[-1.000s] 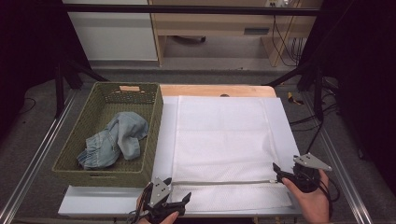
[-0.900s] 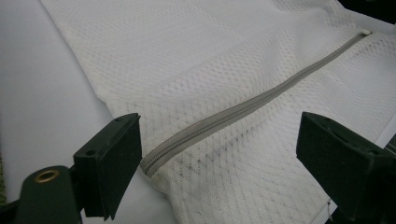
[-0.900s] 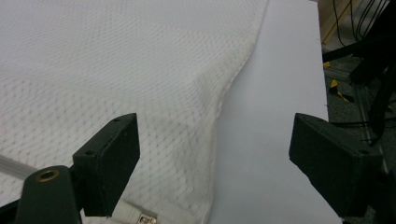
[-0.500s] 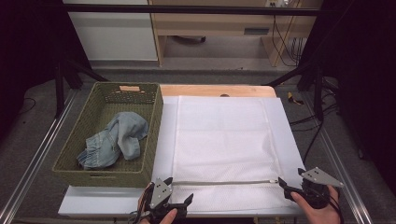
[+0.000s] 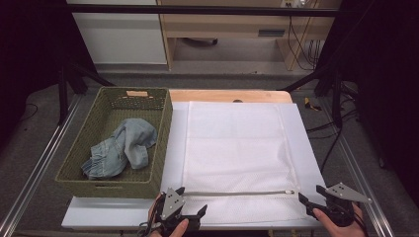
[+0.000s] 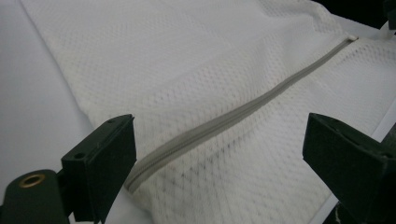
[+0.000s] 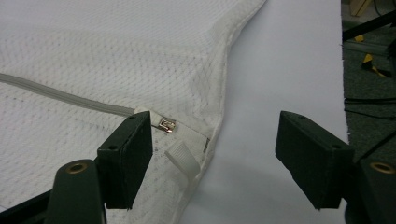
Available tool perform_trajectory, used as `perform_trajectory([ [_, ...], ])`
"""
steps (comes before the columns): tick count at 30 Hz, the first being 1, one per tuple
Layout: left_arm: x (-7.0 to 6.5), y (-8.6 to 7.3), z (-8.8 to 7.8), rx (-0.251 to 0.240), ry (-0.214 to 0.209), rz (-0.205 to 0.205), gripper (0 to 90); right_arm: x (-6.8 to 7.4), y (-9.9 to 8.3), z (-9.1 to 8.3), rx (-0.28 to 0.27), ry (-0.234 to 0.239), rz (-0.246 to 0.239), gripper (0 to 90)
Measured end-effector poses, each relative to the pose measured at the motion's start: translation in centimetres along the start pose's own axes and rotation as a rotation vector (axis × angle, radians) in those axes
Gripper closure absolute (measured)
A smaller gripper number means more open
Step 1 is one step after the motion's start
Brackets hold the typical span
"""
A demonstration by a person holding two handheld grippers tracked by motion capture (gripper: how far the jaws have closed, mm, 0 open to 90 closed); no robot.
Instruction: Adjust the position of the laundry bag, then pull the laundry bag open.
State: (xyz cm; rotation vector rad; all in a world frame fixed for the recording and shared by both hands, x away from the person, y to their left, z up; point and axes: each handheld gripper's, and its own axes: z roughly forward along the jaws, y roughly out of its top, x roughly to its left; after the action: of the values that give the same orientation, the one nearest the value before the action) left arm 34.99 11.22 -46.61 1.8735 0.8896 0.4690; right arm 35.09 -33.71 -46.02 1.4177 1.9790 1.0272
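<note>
A white mesh laundry bag [image 5: 237,143] lies flat on the white table top [image 5: 307,148], its grey zipper [image 5: 237,193] running across near the front edge. My left gripper [image 5: 190,201] stands open at the zipper's left end [image 6: 140,172], which lies between the jaws untouched; they have just been opening. My right gripper [image 5: 311,195] is open off the bag's front right corner. Its jaws have just been closing. In the right gripper view, the metal slider [image 7: 166,125] and a white ribbon tab [image 7: 182,158] lie on the bag beside the left jaw, unpressed.
A green wicker basket [image 5: 165,128] stands on the left of the table with a crumpled blue denim garment [image 5: 123,148] inside. Black stand legs and cables [image 5: 341,123] sit on the floor to the right. Wooden furniture is beyond the table.
My right gripper has moved right and toward the near edge, away from the zipper's end. The left gripper has kept its place.
</note>
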Motion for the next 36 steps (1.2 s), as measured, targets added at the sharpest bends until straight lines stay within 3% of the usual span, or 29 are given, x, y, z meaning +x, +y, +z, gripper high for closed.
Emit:
perform_trajectory([
  [1, 0.0, 0.0, 0.0, 0.0, 0.0, 0.0, 9.6, 0.0, 0.0, 0.0, 0.0, 0.0, 0.0, 28.5],
  [5, 0.4, 1.8, 1.9, 0.015, -0.001, 0.069, 9.8, 0.1, 0.1, 0.5, 0.007, 0.034, 0.018, 36.2],
  [9, 1.4, 2.8, 4.3, 0.014, -0.025, 0.058, 10.2, 0.1, 0.1, 1.0, 0.021, 0.051, 0.017, 40.6],
  [11, 1.8, 2.6, 4.8, 0.016, -0.042, 0.024, 10.9, 0.0, 0.1, 1.1, 0.025, 0.061, 0.021, 43.2],
  [13, 1.8, 2.3, 4.6, 0.024, -0.053, 0.027, 10.9, -0.1, 0.1, 1.2, 0.024, 0.064, 0.029, 45.9],
  [17, 1.6, 2.2, 3.6, 0.0, -0.036, 0.032, 10.9, -0.5, -0.2, 1.2, 0.025, 0.081, 0.06, 52.9],
  [21, 1.6, 2.2, 3.2, -0.006, -0.026, 0.039, 10.9, -0.5, -0.3, 1.3, 0.025, 0.092, 0.059, 54.5],
  [26, 1.4, 2.0, 3.3, 0.002, -0.03, 0.039, 11.0, -0.5, -0.4, 1.7, 0.075, 0.076, 0.053, 55.2],
  [34, 1.2, 2.0, 3.2, -0.007, -0.03, 0.048, 11.1, 0.3, -0.3, 2.5, 0.131, 0.056, -0.005, 50.8],
  [36, 1.2, 2.0, 3.2, -0.011, -0.029, 0.048, 11.3, 0.5, -0.2, 2.6, 0.151, 0.037, -0.045, 51.7],
])
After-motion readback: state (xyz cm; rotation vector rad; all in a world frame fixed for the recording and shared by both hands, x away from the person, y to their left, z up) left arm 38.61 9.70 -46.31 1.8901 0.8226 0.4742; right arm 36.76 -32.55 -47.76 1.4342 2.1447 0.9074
